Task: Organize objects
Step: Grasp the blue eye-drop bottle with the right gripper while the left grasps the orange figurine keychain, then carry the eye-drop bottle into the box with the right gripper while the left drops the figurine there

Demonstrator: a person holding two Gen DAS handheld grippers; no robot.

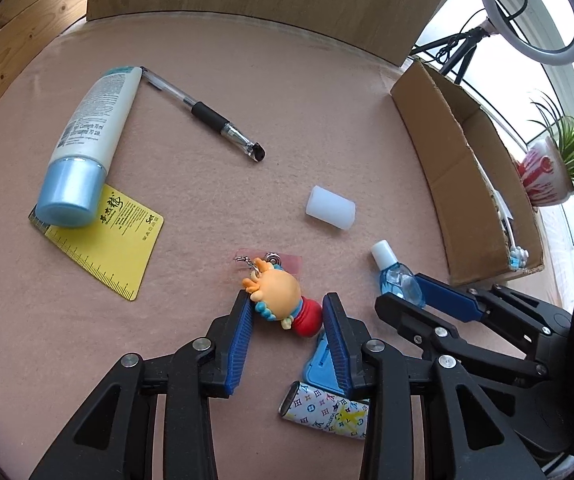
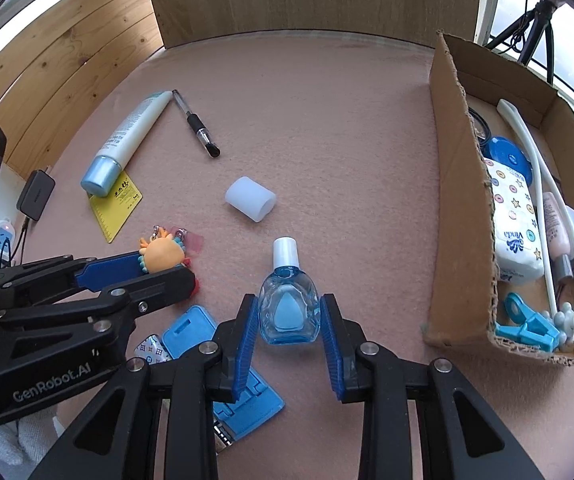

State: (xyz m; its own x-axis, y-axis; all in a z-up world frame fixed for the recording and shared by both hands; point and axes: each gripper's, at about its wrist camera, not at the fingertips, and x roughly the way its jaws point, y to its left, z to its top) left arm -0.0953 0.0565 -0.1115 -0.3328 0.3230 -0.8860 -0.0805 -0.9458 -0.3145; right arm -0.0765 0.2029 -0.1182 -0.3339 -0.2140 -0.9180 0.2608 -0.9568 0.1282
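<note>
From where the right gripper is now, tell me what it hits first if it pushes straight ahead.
The right gripper already has the small blue bottle between its open jaws, so the bottle comes first. Beyond its white cap, the white cylinder lies slightly left of the line; depth makes contact uncertain.

One tube [image 1: 87, 136], one pen [image 1: 203, 114], one yellow ruler card [image 1: 107, 252], one white cap [image 1: 330, 207], one blue bottle [image 2: 289, 308], one keychain figure [image 1: 281, 300], one cardboard box [image 2: 453, 200].

Yellow ruler card [image 1: 105, 240], pink felt mat [image 1: 287, 120]
</note>
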